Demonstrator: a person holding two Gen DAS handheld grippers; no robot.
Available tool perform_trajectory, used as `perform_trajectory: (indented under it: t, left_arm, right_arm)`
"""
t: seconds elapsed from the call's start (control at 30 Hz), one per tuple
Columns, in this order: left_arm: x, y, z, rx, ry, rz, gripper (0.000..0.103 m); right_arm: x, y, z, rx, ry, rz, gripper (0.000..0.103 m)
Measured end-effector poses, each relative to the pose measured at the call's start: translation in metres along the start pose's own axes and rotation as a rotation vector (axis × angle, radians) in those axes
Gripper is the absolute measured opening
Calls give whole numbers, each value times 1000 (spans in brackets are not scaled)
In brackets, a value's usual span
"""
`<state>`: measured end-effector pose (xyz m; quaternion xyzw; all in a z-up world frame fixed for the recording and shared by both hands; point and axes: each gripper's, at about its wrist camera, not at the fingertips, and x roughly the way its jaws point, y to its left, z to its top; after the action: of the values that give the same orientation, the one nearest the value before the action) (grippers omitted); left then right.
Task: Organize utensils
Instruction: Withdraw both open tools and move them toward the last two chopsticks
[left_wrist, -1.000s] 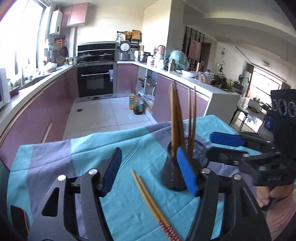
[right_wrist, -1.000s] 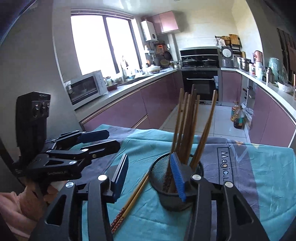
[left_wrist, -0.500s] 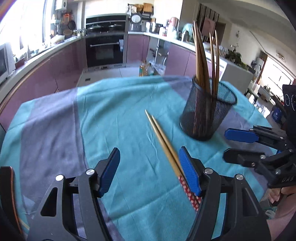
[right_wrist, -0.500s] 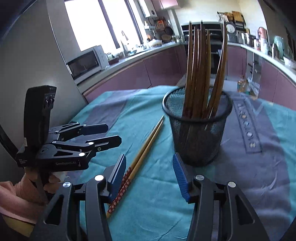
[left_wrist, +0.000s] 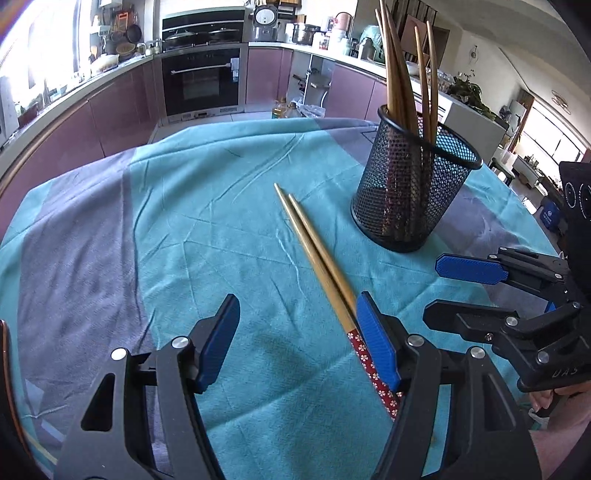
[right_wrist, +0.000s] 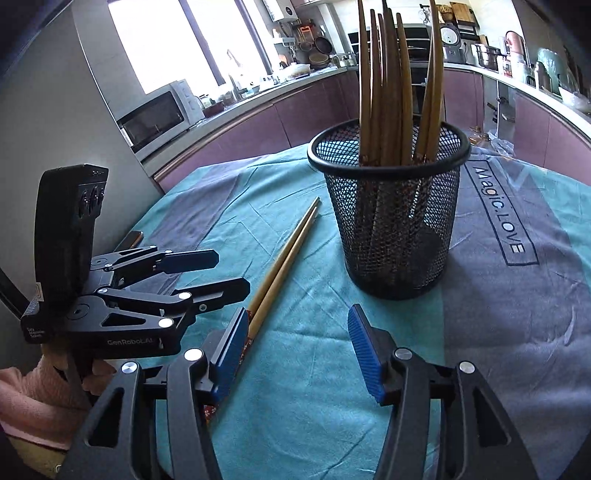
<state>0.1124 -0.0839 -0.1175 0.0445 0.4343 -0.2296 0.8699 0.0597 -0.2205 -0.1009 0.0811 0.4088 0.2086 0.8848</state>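
Two loose chopsticks (left_wrist: 314, 247) lie side by side on the teal cloth (left_wrist: 207, 229) over the tabletop, just beside the mesh holder (left_wrist: 410, 188) (already bristling with others). Both claws hang wide and empty: the left claw (left_wrist: 297, 339) near their patterned ends, the right claw (right_wrist: 295, 343), jaws just opening. Pickup seems next; one claw must straddle the pair and close.

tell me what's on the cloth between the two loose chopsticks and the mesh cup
Nothing: only bare teal tablecloth separates the loose chopsticks from the mesh cup, clearest in the right wrist view.
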Motion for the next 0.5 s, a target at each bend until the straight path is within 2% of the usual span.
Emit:
perform_trajectory:
  t: [0.37, 0.5]
  left_arm:
    - [12, -7, 0, 5, 30, 2, 63]
    - [15, -8, 1, 2, 34, 16, 58]
  right_arm:
    - [7, -1, -2, 9, 18, 7, 55]
    - [8, -2, 0, 8, 20, 8, 55]
